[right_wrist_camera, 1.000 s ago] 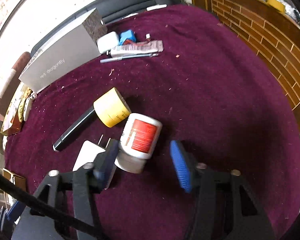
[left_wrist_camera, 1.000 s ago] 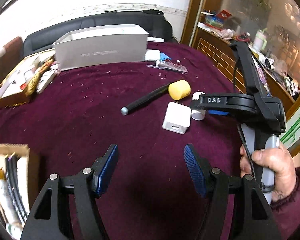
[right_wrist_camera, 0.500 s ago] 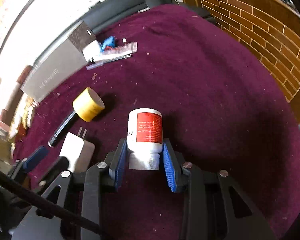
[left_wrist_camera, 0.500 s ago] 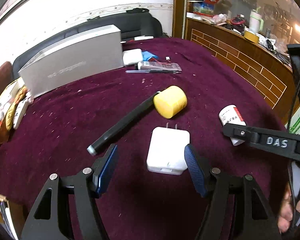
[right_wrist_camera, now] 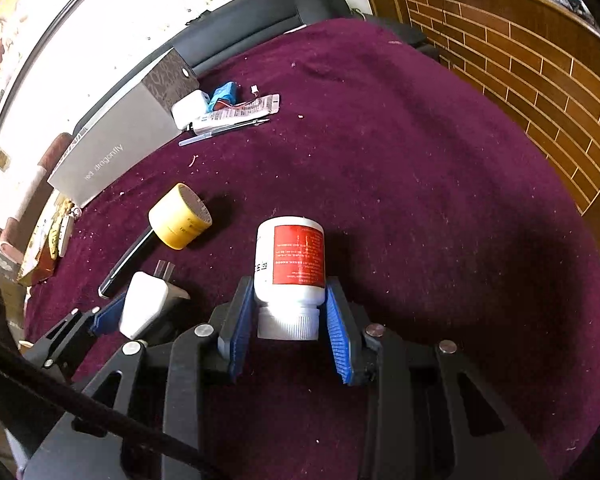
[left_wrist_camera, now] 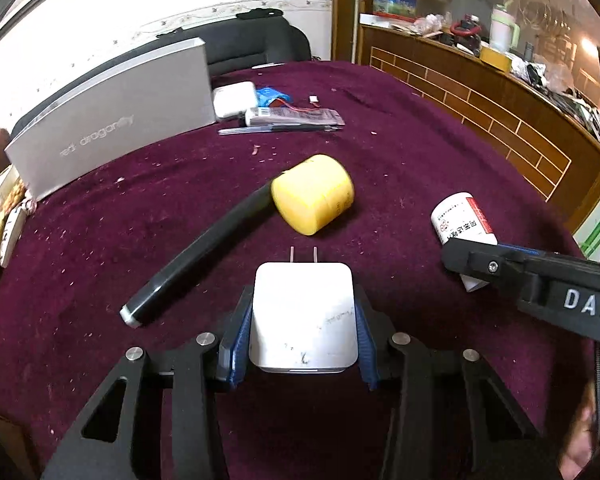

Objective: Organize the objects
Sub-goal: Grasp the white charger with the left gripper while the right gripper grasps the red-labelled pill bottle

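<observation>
My left gripper (left_wrist_camera: 302, 328) is shut on a white wall charger (left_wrist_camera: 304, 316), prongs pointing away, low over the maroon tablecloth (left_wrist_camera: 400, 168). My right gripper (right_wrist_camera: 288, 320) is shut on a white pill bottle (right_wrist_camera: 290, 264) with a red label, held by its cap end; the bottle also shows in the left wrist view (left_wrist_camera: 462, 224). A yellow roll (left_wrist_camera: 312, 198) and a black pen-like stick (left_wrist_camera: 196, 256) lie just beyond the charger. The charger and left gripper also show in the right wrist view (right_wrist_camera: 144, 304).
A grey box (left_wrist_camera: 112, 120) stands at the back left. Beside it lie a white adapter (left_wrist_camera: 236, 98), a blue pack (left_wrist_camera: 272, 96), a tube (left_wrist_camera: 292, 116) and a pen (left_wrist_camera: 276, 130). A brick-pattern counter (left_wrist_camera: 500, 120) borders the right.
My left gripper moved forward and closed on the white charger. My right gripper closed on the pill bottle and holds it.
</observation>
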Motion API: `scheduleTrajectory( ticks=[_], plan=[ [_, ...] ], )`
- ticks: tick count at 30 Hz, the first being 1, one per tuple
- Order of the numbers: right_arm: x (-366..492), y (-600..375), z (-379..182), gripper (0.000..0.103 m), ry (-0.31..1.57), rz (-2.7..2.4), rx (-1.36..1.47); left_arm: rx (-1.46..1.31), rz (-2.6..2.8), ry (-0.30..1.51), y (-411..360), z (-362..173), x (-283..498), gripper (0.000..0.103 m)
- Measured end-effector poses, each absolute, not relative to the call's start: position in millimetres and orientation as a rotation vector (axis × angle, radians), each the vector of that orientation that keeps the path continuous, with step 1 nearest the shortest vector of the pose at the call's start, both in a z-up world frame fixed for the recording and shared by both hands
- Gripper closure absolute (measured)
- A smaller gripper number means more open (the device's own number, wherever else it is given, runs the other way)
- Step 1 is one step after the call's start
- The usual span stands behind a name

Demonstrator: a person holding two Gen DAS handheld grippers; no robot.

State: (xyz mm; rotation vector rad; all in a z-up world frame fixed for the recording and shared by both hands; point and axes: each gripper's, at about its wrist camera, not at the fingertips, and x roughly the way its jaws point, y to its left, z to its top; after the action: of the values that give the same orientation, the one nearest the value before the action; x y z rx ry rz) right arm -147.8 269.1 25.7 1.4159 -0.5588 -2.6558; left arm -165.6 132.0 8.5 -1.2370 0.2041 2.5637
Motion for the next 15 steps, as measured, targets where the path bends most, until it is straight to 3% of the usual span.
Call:
scheduleTrajectory(
  ticks=[15],
  plan=[
    [-149,261,25,0.071,-0.517,-2.709,1.385,-1.215,2.625,-0.131,37,64,-65,0.065]
  ],
)
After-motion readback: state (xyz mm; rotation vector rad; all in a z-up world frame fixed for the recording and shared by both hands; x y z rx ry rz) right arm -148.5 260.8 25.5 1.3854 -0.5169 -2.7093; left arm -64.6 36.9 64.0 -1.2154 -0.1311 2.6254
